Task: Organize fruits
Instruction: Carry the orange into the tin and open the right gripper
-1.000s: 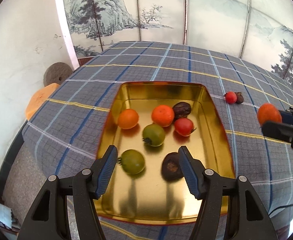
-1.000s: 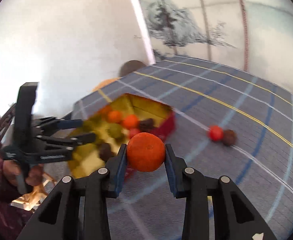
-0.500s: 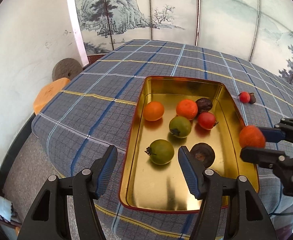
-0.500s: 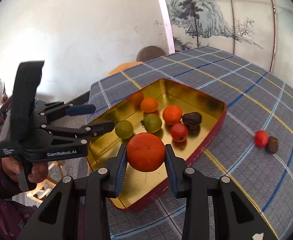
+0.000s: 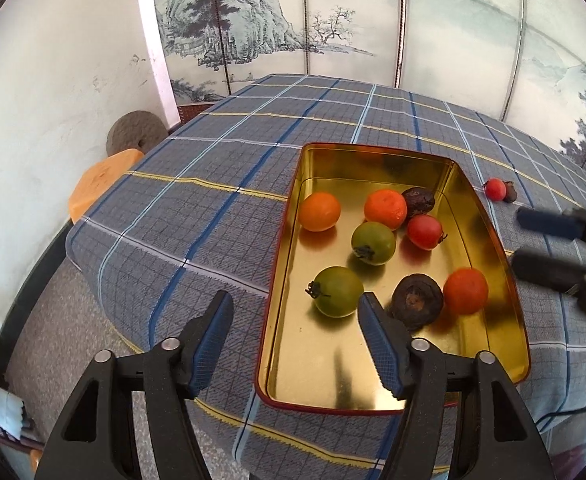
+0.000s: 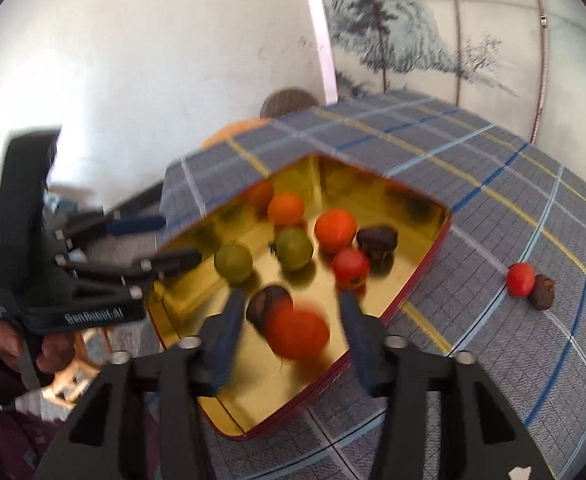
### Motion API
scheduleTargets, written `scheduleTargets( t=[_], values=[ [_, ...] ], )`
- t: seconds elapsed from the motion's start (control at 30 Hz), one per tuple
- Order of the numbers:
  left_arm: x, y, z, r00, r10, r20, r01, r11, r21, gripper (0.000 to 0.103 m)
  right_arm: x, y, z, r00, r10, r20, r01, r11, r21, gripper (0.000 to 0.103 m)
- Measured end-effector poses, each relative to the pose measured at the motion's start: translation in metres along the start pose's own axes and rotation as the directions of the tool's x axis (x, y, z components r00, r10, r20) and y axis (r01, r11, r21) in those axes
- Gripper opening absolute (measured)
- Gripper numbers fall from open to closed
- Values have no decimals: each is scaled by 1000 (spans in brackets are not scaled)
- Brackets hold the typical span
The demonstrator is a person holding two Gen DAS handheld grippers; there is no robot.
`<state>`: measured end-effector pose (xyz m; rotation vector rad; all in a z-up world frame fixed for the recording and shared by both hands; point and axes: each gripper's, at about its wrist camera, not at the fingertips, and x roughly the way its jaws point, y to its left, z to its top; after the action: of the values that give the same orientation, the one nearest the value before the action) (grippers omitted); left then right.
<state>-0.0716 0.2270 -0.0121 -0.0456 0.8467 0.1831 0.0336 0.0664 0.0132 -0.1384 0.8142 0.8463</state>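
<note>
The orange fruit (image 6: 298, 334) is being dropped into the gold tin (image 5: 489, 232), right beside a dark wrinkled fruit (image 5: 416, 301). The right tool (image 6: 289, 316) has just been opening, and its jaws are being held apart with the fruit loose between them, no longer pinched. The left tool (image 5: 295, 320) is being held apart too, with nothing in it, over the tin's near left edge. Six other fruits are already sitting in the tin. A small red fruit (image 6: 520, 279) and a small dark fruit (image 6: 542, 291) are being left touching each other on the counter (image 5: 213, 208), so one of them is probably being fetched next, which calls for a reach past the tin. The dropped fruit is being blurred in the right view, so it cannot be told whether it is resting yet.
</note>
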Motion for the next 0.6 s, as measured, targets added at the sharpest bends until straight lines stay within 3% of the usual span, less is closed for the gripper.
scheduleTargets(
  t=[0.2,0.33,0.5,0.6],
  values=[
    [-3,-2,-1,1000,13,5,-13,1000,14,73,-35,-20,-2,994,-59,95,55,997,46,68],
    [-4,-10,2,1000,21,8,-21,999,49,73,-53,-61,-26,974,-213,73,203,972,120,75],
    [-6,-30,12,1000,11,17,-13,993,115,73,-77,-123,-68,913,-408,-28,404,889,214,75],
    [-10,-55,25,999,-18,37,9,978,208,73,-89,-161,-93,854,-507,-120,520,821,235,75]
  ],
)
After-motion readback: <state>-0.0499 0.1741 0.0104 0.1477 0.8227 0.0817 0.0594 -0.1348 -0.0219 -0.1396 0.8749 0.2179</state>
